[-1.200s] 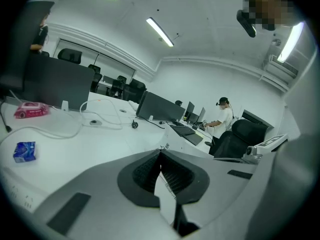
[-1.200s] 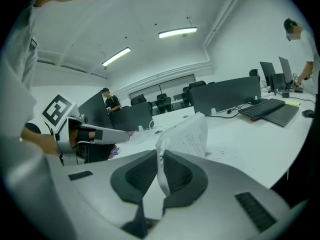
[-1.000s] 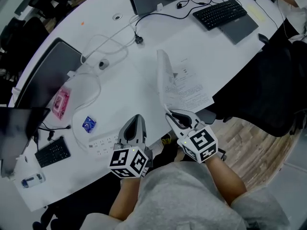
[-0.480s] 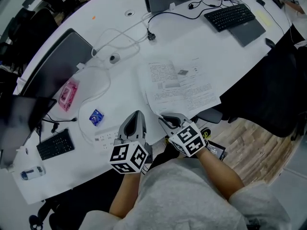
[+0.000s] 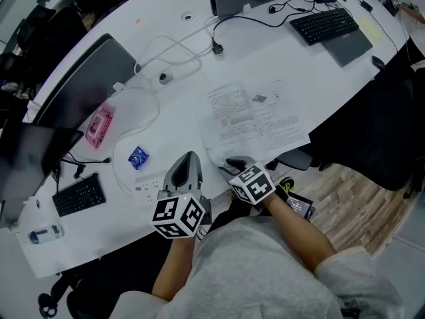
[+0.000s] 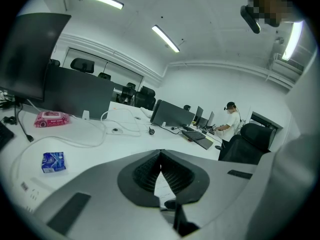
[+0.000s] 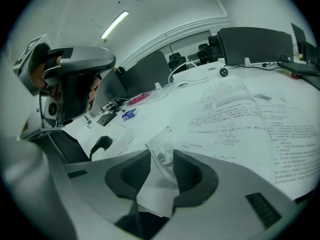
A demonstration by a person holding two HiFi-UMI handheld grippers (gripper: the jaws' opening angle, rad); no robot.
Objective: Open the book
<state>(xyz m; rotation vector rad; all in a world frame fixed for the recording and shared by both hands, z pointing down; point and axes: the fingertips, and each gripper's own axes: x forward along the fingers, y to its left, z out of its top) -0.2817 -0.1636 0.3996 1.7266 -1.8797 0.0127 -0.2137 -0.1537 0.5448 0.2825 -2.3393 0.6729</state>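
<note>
Right gripper [image 5: 230, 163] is releasing: its jaws have just been opening, page corner [image 7: 159, 155] loose between them. The page [image 5: 229, 111], upright a second ago, is now lying flat, so the book [image 5: 259, 119] is sitting open on the desk [image 5: 279, 53].

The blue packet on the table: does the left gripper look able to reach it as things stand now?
Probably yes. The blue packet lies on bare table left of the left gripper, nothing standing between them; its shut jaws would have to open first.
</note>
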